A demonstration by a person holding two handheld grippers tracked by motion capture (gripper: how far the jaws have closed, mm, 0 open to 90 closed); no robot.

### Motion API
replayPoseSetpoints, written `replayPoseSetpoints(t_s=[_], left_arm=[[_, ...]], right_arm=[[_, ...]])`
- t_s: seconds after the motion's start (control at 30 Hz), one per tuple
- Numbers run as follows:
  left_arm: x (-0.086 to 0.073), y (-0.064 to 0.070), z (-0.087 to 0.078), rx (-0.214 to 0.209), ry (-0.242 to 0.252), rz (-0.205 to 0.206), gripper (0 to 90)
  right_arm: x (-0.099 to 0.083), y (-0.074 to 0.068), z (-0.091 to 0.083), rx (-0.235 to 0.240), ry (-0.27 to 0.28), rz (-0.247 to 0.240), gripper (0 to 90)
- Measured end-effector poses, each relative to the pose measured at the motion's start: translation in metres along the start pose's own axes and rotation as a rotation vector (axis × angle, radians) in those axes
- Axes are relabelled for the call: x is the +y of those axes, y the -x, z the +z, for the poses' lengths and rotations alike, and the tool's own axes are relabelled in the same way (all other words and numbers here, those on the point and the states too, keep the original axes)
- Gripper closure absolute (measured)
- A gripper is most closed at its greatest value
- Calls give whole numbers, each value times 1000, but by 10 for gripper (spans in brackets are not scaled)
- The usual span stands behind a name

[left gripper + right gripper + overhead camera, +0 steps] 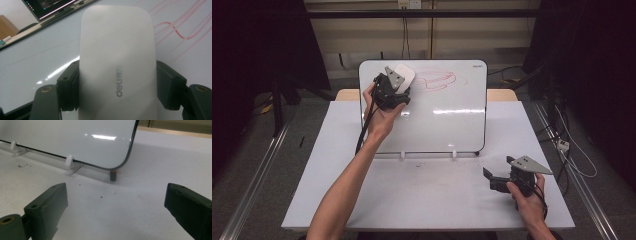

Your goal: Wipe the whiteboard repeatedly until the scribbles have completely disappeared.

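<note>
eraser (117,65): white, grey lettering | whiteboard (437,120): white, black rim, red scribbles (439,80) | tongs (117,212): black

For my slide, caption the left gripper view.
Left tool clamps a white eraser against the whiteboard, beside red marker scribbles.

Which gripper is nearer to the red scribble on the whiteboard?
The left. The left gripper holds the white eraser against the whiteboard, just beside the red scribble. The right gripper is open above the table, in front of the board.
</note>
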State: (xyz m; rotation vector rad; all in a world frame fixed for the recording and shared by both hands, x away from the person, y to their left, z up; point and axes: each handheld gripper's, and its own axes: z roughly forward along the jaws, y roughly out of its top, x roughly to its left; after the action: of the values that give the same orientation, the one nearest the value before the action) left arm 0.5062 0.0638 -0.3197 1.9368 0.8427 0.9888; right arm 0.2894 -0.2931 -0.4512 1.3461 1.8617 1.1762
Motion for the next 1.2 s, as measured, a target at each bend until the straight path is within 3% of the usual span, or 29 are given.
replayPoseSetpoints(t_s=[0.3, 0.5, 0.73, 0.8, 0.93, 1.2], left_arm=[[1, 5, 2, 40, 17, -1, 310], [-1, 5, 2, 41, 24, -1, 311], [-1, 24, 5, -5, 17, 58, 310], [0, 34, 7, -11, 22, 73, 310], [-1, 39, 6, 4, 16, 94, 310], [-9, 56, 5, -30, 9, 157, 310]], right_arm=[[0, 0, 0, 0, -1, 0, 50], [1, -1, 1, 4, -1, -4, 50], [1, -3, 3, 4, -3, -9, 50], [1, -3, 3, 5, -2, -6, 50], [1, -2, 2, 7, 1, -7, 50], [1, -2, 1, 7, 2, -8, 50]])
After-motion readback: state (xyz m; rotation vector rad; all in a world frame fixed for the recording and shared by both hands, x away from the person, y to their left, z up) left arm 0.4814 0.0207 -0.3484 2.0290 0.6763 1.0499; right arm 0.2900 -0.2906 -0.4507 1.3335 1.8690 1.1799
